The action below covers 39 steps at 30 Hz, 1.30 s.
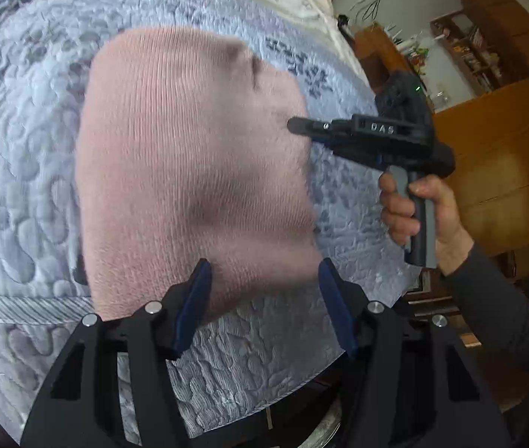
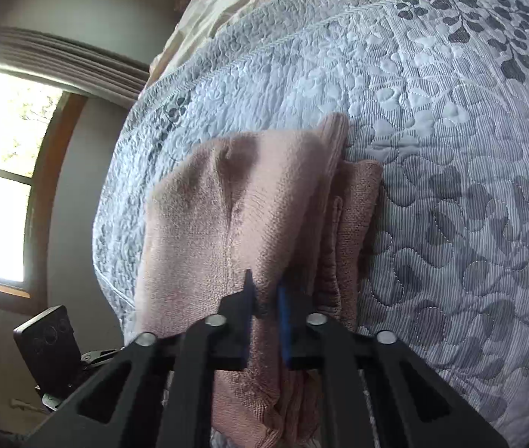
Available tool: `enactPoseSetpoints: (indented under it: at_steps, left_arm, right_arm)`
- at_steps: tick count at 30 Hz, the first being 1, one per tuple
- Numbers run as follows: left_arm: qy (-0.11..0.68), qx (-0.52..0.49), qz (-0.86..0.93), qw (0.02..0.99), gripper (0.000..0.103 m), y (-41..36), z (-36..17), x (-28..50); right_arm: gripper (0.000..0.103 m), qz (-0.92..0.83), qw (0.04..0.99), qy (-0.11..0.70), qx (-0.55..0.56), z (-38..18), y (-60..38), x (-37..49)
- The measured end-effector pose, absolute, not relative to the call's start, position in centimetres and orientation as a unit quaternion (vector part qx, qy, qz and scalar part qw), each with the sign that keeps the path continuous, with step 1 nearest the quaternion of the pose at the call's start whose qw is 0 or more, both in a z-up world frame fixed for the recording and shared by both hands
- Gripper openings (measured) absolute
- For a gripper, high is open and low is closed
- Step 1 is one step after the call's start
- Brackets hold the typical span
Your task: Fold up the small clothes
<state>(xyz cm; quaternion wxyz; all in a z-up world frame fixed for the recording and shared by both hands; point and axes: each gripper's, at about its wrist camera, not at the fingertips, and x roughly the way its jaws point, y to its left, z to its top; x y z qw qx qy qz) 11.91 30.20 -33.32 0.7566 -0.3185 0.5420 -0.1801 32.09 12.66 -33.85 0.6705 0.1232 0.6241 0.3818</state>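
Fingers (image 2: 264,291) of right gripper clench pink knit garment (image 2: 234,216); left gripper (image 1: 264,280) released above it.

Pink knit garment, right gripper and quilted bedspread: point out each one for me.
pink knit garment (image 1: 189,171): left wrist view, middle of knit panel
right gripper (image 2: 266,295): right wrist view, between fingertips
quilted bedspread (image 2: 451,149): right wrist view, bare patch

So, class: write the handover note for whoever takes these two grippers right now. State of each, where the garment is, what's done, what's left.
Left gripper: jaws open, hovering at the near edge of the pink knitted garment, holding nothing.
Right gripper: jaws nearly closed, pinching an edge of the garment.
Garment: lying on the quilted bedspread, already folded into stacked layers.
Done: at least one fold.
Left: probably finish the fold in hand, flatten it, release.
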Motion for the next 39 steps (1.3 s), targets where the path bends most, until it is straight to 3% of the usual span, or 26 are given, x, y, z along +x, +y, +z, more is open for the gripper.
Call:
enactPoseSetpoints:
  at_steps: [4,11,16,19,21,26,29,34,39]
  left_arm:
    - [0.564,-0.331,-0.18,0.735,0.058,28.6,-35.2,13.4]
    - [0.463,-0.366,-0.211,0.78,0.062,34.6,-28.1,17.2]
    - [0.493,-0.362,-0.185,0.769,0.058,38.3,-31.6,23.5]
    - [0.535,-0.359,-0.162,0.748,0.039,38.6,-35.6,25.1]
    - [0.533,-0.37,-0.151,0.746,0.032,39.7,-36.3,25.3]
    - [0.513,-0.331,-0.16,0.776,0.044,39.0,-32.1,22.8]
    - [0.523,-0.274,-0.181,0.787,0.044,37.0,-31.1,19.8]
    - [0.547,-0.254,-0.164,0.781,0.037,35.5,-35.0,19.4]
    - [0.546,-0.235,-0.145,0.791,0.037,35.0,-33.1,19.2]
  right_arm:
    - [0.009,0.355,0.704,0.605,0.11,-34.0,11.8,32.4]
    - [0.018,0.361,0.727,0.578,0.081,-32.3,12.4,33.3]
    - [0.016,0.368,0.715,0.592,0.06,-32.5,14.8,35.0]
    - [0.0,0.34,0.718,0.608,-0.001,-35.3,16.0,36.1]
    - [0.0,0.335,0.708,0.622,0.028,-35.9,15.6,37.2]
    - [0.005,0.367,0.724,0.584,0.0,-31.8,14.5,34.2]
    - [0.005,0.41,0.711,0.571,-0.036,-30.3,14.3,29.6]
    - [0.0,0.405,0.703,0.564,-0.156,-33.4,15.6,26.4]
    - [0.0,0.384,0.707,0.584,-0.108,-32.3,14.3,27.1]
